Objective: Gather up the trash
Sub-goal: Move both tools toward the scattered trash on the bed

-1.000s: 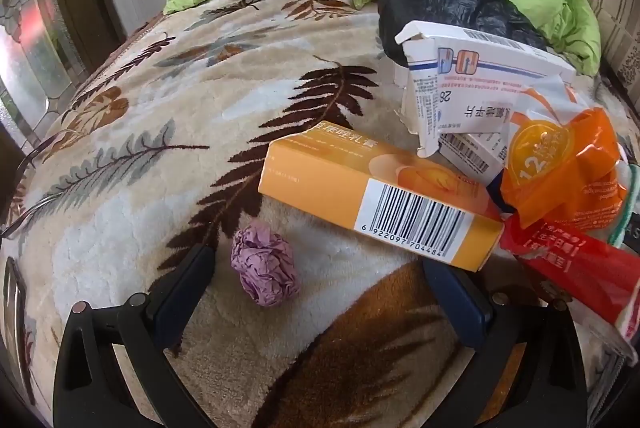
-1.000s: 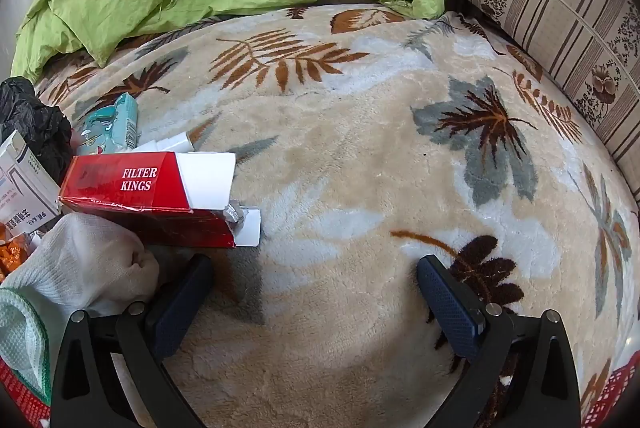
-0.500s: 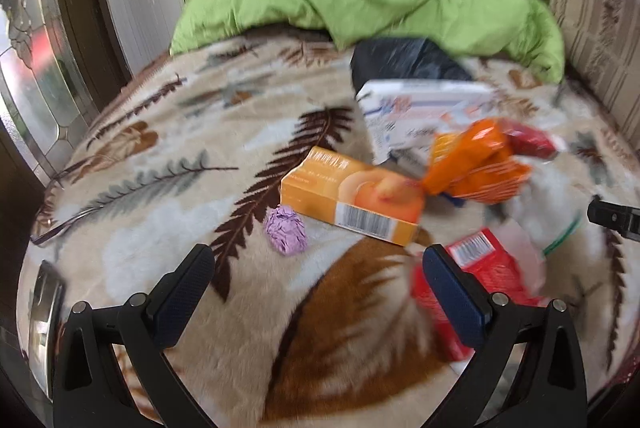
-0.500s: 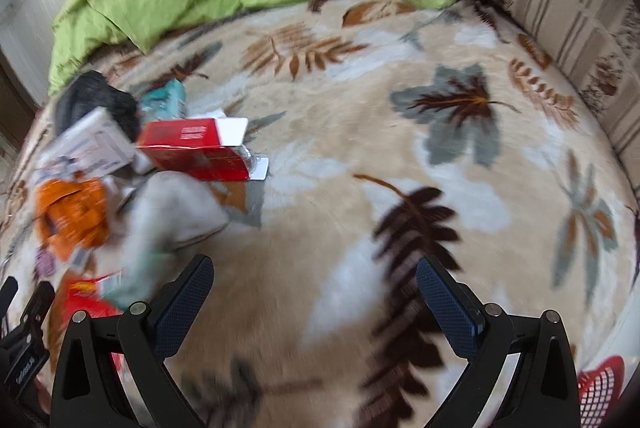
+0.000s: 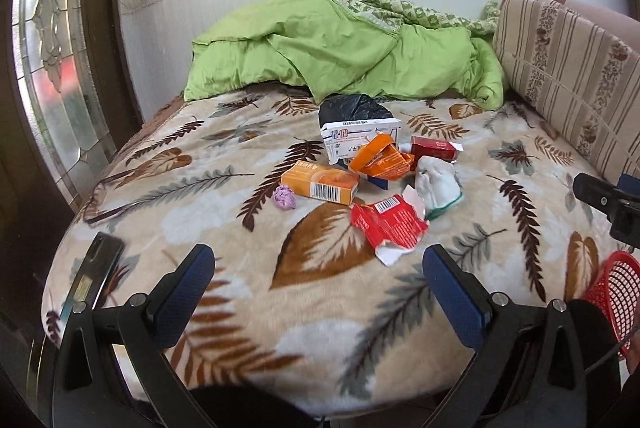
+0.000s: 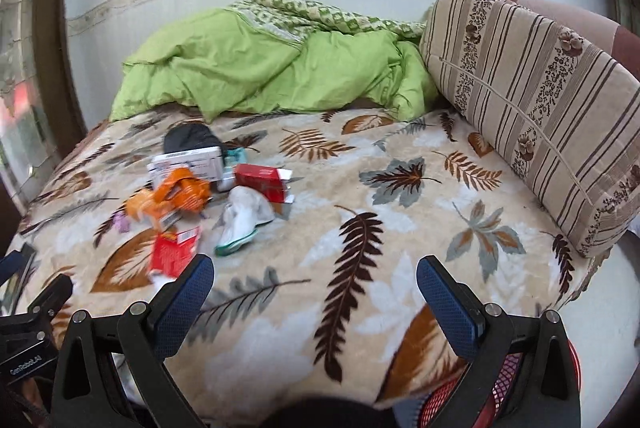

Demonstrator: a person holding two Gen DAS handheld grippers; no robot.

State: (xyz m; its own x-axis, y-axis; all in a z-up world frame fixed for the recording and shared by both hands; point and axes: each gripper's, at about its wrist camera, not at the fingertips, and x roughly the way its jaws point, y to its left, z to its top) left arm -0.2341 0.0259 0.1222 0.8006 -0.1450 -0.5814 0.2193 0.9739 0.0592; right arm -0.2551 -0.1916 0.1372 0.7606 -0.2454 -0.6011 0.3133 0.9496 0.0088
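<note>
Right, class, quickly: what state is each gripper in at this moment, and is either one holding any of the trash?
Left gripper: open, holding nothing, above the blanket.
Right gripper: open, holding nothing, above the blanket.

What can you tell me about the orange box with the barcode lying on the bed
The orange box is a long cardboard carton, orange fading to yellow, with a white barcode panel on its near side and printed characters on top. It looks closed and lies flat on the leaf-patterned blanket. A crumpled purple paper ball sits at its left end; whether they touch is unclear. Neither gripper holds it.
</note>
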